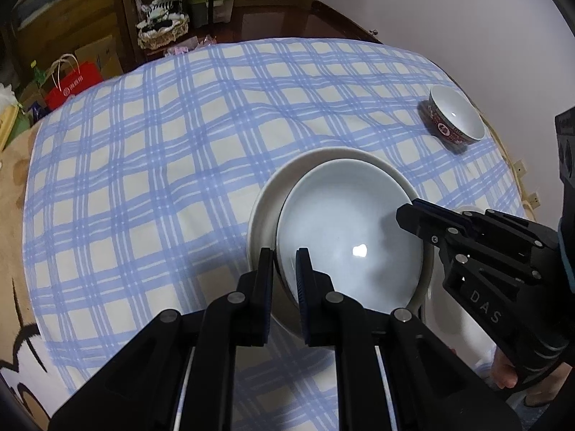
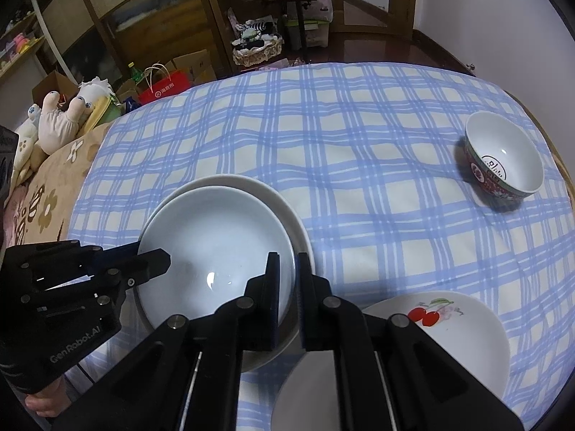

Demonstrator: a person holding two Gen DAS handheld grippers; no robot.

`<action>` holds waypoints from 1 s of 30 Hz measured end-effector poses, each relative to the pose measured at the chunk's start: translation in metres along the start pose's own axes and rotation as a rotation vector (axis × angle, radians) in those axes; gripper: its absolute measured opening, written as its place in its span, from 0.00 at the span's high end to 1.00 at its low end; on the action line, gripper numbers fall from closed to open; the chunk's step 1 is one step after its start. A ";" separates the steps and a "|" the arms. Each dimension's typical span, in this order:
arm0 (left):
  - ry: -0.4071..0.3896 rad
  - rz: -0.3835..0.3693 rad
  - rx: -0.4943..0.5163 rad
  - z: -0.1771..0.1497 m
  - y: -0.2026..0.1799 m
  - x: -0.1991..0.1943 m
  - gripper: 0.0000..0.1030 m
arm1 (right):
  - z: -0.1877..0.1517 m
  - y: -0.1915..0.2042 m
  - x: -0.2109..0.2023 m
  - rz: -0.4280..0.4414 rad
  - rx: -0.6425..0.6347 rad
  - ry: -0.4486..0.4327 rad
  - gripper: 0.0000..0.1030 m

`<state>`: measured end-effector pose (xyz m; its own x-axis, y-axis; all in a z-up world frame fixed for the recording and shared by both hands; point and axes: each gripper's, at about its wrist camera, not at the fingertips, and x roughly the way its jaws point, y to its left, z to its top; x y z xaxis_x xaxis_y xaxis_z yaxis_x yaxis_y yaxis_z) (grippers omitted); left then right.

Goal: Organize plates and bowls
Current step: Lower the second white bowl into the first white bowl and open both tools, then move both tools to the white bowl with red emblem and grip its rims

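In the left wrist view, the left gripper (image 1: 284, 269) sits at the lower centre of the frame with its two fingers clamped on the near-left rim of a pale blue plate (image 1: 345, 230), which lies inside a larger cream plate (image 1: 266, 197) on the blue checked cloth (image 1: 161, 143). The right gripper (image 1: 408, 213) reaches in from the right edge and its tip meets the blue plate's right rim. A small red patterned bowl (image 1: 456, 115) stands apart at the upper right. In the right wrist view, the right gripper (image 2: 289, 276) occupies the lower centre, its fingers closed on the right rim of the pale blue plate (image 2: 212, 237), with the cream plate (image 2: 287, 208) showing as a crescent behind it. The left gripper (image 2: 158, 256) enters from the left edge and grips the opposite rim. A white plate with cherries (image 2: 463, 327) lies at the lower right, and the patterned bowl (image 2: 503, 154) stands at the upper right.
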<state>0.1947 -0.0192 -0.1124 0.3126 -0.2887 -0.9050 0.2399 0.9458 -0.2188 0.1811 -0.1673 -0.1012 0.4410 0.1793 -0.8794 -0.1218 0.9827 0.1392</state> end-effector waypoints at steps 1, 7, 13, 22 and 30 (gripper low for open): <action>0.004 -0.007 -0.003 0.000 0.001 -0.001 0.88 | 0.000 0.000 0.000 0.000 0.001 -0.002 0.91; 0.016 0.000 0.020 -0.001 -0.003 -0.003 0.87 | 0.000 -0.003 0.001 0.011 0.019 0.007 0.91; 0.019 0.003 0.014 -0.001 -0.004 -0.004 0.87 | 0.001 -0.003 0.000 0.017 0.023 0.009 0.91; 0.009 -0.001 0.014 -0.002 -0.002 -0.014 0.86 | 0.002 -0.003 -0.011 0.015 0.038 -0.010 0.91; -0.024 0.002 0.010 -0.003 -0.004 -0.030 0.82 | 0.005 -0.007 -0.028 0.020 0.058 -0.041 0.91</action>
<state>0.1817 -0.0138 -0.0857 0.3351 -0.2904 -0.8963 0.2485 0.9449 -0.2132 0.1739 -0.1789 -0.0753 0.4754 0.1994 -0.8569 -0.0794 0.9797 0.1839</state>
